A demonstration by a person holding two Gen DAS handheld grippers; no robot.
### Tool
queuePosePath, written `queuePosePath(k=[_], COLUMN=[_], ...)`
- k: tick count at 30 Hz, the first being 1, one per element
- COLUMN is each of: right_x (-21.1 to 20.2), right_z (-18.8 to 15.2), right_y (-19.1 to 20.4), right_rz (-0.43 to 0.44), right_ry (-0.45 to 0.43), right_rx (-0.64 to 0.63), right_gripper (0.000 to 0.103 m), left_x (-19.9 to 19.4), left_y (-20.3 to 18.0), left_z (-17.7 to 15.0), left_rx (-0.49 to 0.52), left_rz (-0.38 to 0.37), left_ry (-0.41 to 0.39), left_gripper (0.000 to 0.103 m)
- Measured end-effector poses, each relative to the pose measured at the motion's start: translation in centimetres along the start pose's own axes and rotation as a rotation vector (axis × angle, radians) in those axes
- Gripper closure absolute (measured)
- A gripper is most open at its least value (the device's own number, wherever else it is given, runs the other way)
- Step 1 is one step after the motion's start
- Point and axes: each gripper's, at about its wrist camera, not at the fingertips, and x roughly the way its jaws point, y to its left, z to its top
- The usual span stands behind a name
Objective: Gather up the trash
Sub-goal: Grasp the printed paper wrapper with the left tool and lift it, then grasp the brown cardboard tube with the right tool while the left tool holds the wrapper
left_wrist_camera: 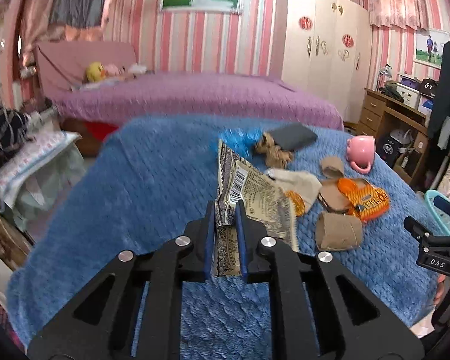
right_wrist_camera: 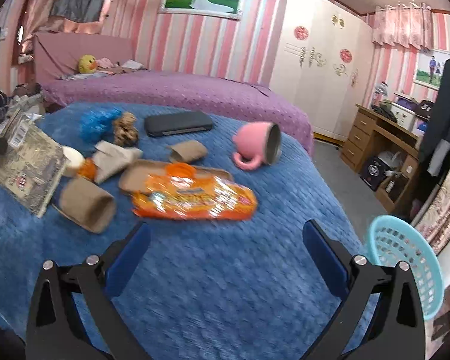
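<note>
My left gripper (left_wrist_camera: 225, 210) is shut on a grey printed snack wrapper (left_wrist_camera: 249, 192) and holds it up above the blue blanket (left_wrist_camera: 135, 180). The wrapper also shows at the left of the right wrist view (right_wrist_camera: 27, 168). My right gripper (right_wrist_camera: 225, 231) is open and empty, just in front of an orange snack bag (right_wrist_camera: 192, 201). Cardboard tubes (right_wrist_camera: 87, 204), a flattened tube (right_wrist_camera: 186, 150), crumpled brown paper (right_wrist_camera: 126, 129) and a blue crumpled wrapper (right_wrist_camera: 96, 123) lie on the blanket. A light blue basket (right_wrist_camera: 405, 261) stands off the right edge.
A pink mug (right_wrist_camera: 258, 144) lies on its side and a dark case (right_wrist_camera: 177, 123) lies flat at the back of the blanket. A purple bed (right_wrist_camera: 180, 90) stands behind, a white wardrobe (right_wrist_camera: 321, 69) and a wooden desk (right_wrist_camera: 381, 138) to the right.
</note>
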Motion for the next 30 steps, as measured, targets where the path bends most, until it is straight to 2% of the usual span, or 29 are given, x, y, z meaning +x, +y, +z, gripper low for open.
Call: queuePosePath(k=[1, 2, 8, 14, 19, 20, 24, 30], right_x=[-0.1, -0.1, 0.6, 3.2, 5.4, 5.6, 6.5, 6.4], right_z=[0.3, 0.8, 2.2, 2.3, 2.1, 2.1, 2.0, 2.2], right_y=[0.5, 1.4, 5.4, 8.4, 9.8, 9.8, 9.4, 8.2], right_rz=[0.014, 0.037, 0.117, 0.195, 0.237, 0.241, 0.313, 0.393], right_ry=[-0.007, -0.018, -0.035, 0.035, 0.102, 0.109, 0.150, 0.142], right_rx=[-0.003, -0.009, -0.048, -0.047, -0.047, -0.049, -0.028, 0.000], right_gripper=[0.004, 0.004, 0.004, 0.004, 0.005, 0.007, 0.038, 0.050], left_x=[-0.2, -0.3, 0.2, 0.8, 1.1, 1.2, 1.5, 1.5], left_y=[0.0, 0.1, 2.5, 4.1, 3.2, 3.1, 3.1, 2.9], left_z=[0.1, 0.2, 0.0, -0.2, -0.4, -0.4, -0.5, -0.9], left_rx=[0.002, 0.003, -0.041, -0.071, -0.026, -0.020, -0.029, -0.054], left_rz=[0.004, 0.007, 0.052, 0.095, 0.115, 0.117, 0.116, 0.122], left_ry=[-0.009, -0.010, 0.018, 0.035, 0.038, 0.038, 0.047, 0.054], left_gripper=[0.094, 0.100, 0.100, 0.100, 0.100, 0.100, 0.100, 0.100])
